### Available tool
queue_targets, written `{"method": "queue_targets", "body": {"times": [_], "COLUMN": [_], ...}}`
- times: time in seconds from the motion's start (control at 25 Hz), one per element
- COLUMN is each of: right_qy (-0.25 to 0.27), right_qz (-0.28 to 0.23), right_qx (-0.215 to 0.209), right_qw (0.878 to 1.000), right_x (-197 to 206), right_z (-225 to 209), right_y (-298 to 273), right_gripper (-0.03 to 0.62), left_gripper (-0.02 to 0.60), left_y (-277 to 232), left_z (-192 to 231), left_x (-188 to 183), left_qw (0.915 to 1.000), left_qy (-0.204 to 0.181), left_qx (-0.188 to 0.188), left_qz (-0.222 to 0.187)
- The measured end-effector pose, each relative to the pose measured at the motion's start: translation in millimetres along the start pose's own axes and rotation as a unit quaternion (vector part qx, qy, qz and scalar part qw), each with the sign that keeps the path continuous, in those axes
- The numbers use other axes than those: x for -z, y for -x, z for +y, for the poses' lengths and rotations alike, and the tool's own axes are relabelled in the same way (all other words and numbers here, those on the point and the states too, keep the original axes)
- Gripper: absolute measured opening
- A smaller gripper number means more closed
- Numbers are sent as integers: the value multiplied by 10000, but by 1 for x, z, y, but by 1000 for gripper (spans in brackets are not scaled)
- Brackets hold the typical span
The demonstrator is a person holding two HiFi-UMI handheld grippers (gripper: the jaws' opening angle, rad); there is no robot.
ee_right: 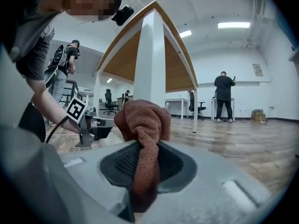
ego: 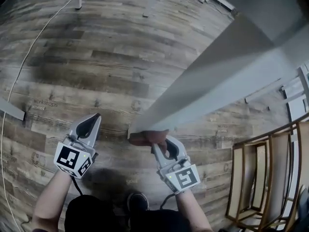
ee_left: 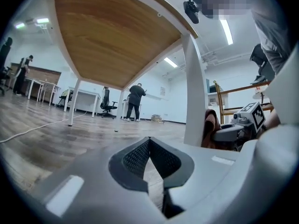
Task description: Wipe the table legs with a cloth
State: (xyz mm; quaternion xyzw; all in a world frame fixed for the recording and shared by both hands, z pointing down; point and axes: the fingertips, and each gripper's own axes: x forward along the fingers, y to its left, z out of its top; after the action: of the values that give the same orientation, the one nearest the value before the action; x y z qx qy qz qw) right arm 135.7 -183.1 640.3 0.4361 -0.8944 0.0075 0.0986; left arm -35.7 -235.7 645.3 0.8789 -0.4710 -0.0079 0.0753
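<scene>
The cloth is a rust-brown, nubby terry rag, bunched into a rounded wad at lower centre of the head view. There it lies against the foot of the white table leg, just above the plank floor. The right gripper has its jaws clamped on it. In the right gripper view a folded strip of the cloth runs down between the dark ribbed pads at lower centre. The wad swells above them, in front of the square leg that rises up the middle of the frame. The left gripper sits at lower left of the head view, apart from the leg, its jaws brought together at the tips with nothing between them. In the left gripper view the leg stands right of centre, with the cloth showing as a brown edge beside its base.
</scene>
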Motion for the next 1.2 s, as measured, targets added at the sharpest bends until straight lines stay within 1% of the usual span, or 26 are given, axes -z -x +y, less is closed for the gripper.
{"method": "queue_targets", "body": {"times": [0.08,0.16,0.28,0.36,0.56,0.8,0.92,1.0,1.08,1.2], "right_qy": [35,-102,-762,-994,-1193,-1214,-1274,-1289,-1167,-1035], "right_qz": [219,537,941,1191,1551,2276,2314,2172,1873,1212], "right_qx": [47,98,241,354,405,436,528,588,636,840], "right_qw": [9997,9985,9923,9873,9798,9652,9630,9658,9733,9836], "right_x": [23,50,95,118,166,214,214,199,169,102], "right_z": [2,4,3,3,5,5,0,-4,-10,-25], "right_y": [-3,-6,-10,-16,-26,-25,-15,-7,3,23], "right_gripper": [71,71,71,71,71,71,71,71,71,71], "left_gripper": [19,20,18,20,20,20,20,20,20,19], "left_y": [-4,-6,-5,-3,2,8,11,11,11,9], "left_z": [1,-1,-10,-15,-18,-18,-15,-8,6,33], "left_x": [21,38,58,67,84,91,91,83,68,34], "left_qw": [9999,9996,9989,9985,9970,9961,9960,9969,9983,9989], "left_qy": [33,76,159,174,230,137,46,-31,-66,-37], "left_qx": [20,23,69,127,190,227,214,151,-24,-348], "left_qz": [114,258,433,512,710,846,861,776,586,299]}}
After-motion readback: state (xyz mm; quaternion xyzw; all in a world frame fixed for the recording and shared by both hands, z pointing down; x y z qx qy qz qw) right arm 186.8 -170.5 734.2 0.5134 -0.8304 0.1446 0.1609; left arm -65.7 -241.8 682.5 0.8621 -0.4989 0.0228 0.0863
